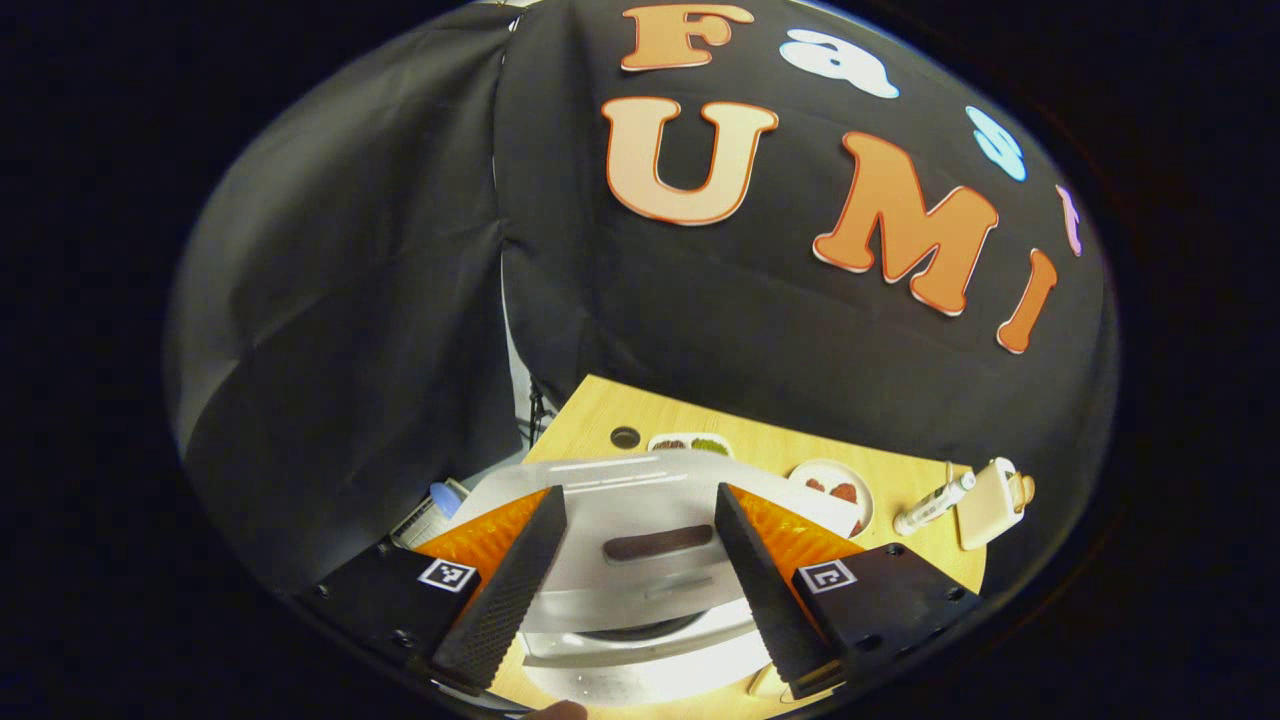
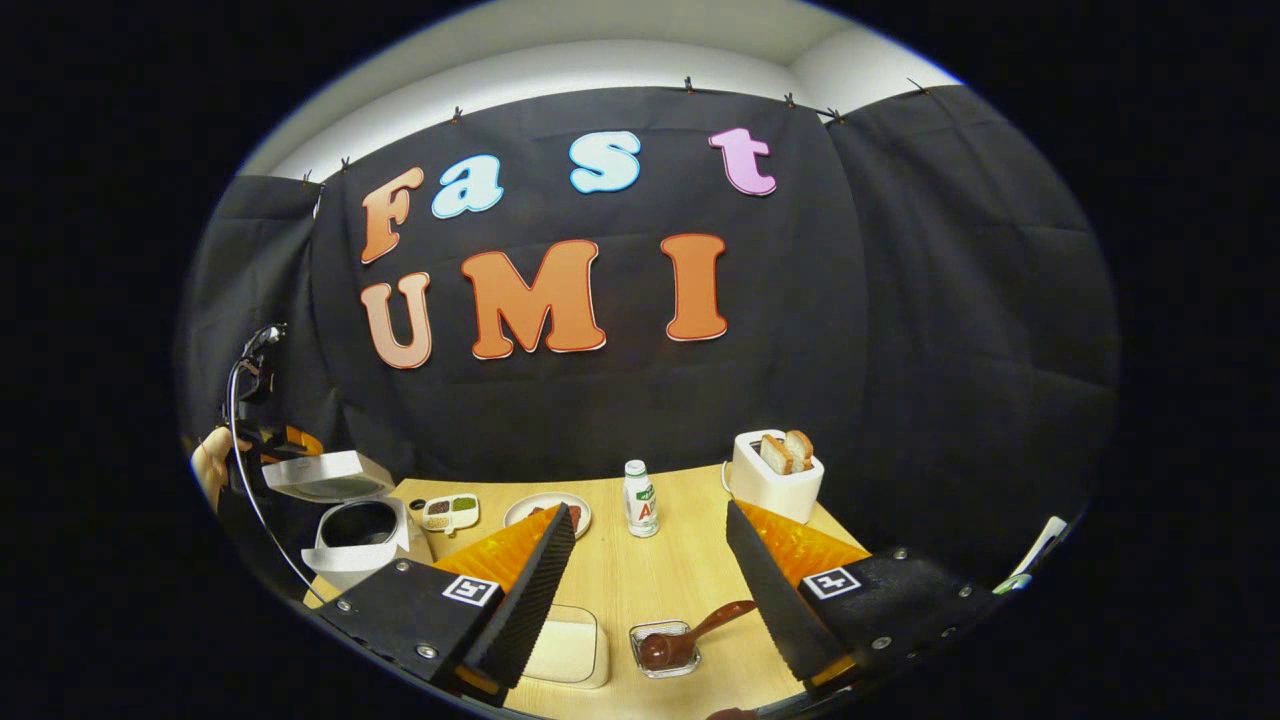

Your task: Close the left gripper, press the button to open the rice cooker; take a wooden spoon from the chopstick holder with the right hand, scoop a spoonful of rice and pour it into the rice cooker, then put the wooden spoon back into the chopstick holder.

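Fingers on both grippers are spread apart and holding nothing right now. Looking through the left gripper, its two fingers frame the rice cooker's raised lid, which sits right in front of it with the handle slot visible, so the press-the-button step looks already done and that hand seems to be just hanging near the lid. From the right gripper view the rice cooker stands at the far left of the wooden table, lid up and the dark inner pot exposed, ready to take rice, with the other gripper and the hand holding it just behind the lid. The right gripper hovers wide open above the wooden spoon, whose bowl end sits in a small clear holder with the handle angled up toward the right finger, which is probably why the gripper is lined up there: easy grab on the handle. Just left of that is a pale rectangular container, likely the rice, though the contents are hard to make out. Farther back there's a divided dish, a plate, a small bottle and a toaster with bread in it, all well clear of the action.
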### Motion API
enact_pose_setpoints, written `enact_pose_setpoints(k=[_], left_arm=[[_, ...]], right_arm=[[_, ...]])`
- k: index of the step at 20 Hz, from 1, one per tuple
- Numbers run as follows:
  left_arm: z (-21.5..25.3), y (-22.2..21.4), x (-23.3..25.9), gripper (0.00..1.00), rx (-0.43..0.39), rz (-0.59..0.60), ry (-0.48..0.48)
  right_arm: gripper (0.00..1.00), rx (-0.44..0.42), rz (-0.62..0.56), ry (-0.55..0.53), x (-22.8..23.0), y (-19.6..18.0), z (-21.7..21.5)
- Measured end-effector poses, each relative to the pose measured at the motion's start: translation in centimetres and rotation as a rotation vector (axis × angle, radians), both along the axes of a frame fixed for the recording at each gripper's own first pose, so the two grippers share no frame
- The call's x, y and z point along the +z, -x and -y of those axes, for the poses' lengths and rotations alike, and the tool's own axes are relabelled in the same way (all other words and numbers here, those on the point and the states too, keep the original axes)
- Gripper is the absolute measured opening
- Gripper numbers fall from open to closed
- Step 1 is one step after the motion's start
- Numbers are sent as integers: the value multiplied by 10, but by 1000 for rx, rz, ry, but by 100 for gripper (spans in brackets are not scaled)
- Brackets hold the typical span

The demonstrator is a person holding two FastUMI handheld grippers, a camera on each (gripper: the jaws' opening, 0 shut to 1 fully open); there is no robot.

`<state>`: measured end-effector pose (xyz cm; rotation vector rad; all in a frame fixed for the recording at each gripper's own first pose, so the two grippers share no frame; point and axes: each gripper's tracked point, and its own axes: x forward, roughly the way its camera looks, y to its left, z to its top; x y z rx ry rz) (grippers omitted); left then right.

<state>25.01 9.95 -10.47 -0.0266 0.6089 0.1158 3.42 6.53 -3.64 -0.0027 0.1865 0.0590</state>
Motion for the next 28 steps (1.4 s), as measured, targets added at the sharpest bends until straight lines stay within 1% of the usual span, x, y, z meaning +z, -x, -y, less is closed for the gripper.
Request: enact_pose_setpoints(k=[2, 5, 9, 11, 15, 16, 18, 21, 23, 25, 28], left_arm=[[3, 7, -17, 100, 9, -23, 4], [8, 18, -35, 100, 6, -49, -23], [12, 27, -60, 100, 0, -72, -39], [8, 28, -75, 100, 3, -77, -52], [5, 40, -112, 100, 2, -132, -84], [6, 38, -111, 100, -3, -100, -96], [5, 41, -113, 100, -3, -101, -85], [6, 42, -118, 100, -34, -51, -97], [7, 42, -114, 100, -34, -21, -110], [10, 43, -113, 100, -44, -10, -139], [11, 55, -107, 100, -46, -17, -146]], right_arm=[[95, 0, 12, -3, 5, 4, 2], [95, -1, 9, -16, 2, 10, 5], [95, 8, -23, -32, -10, 10, 7], [95, 6, -37, -24, -14, 10, 7], [95, 12, -52, -25, -16, 9, 4], [95, 10, -56, -21, -17, 8, 5], [95, 8, -63, -10, -20, 6, 5], [95, 14, -74, -4, -23, 3, 0], [95, 20, -81, 0, -28, 1, -3], [95, 28, -80, 3, -28, -1, -7], [95, 21, -86, -1, -29, -1, -7]])
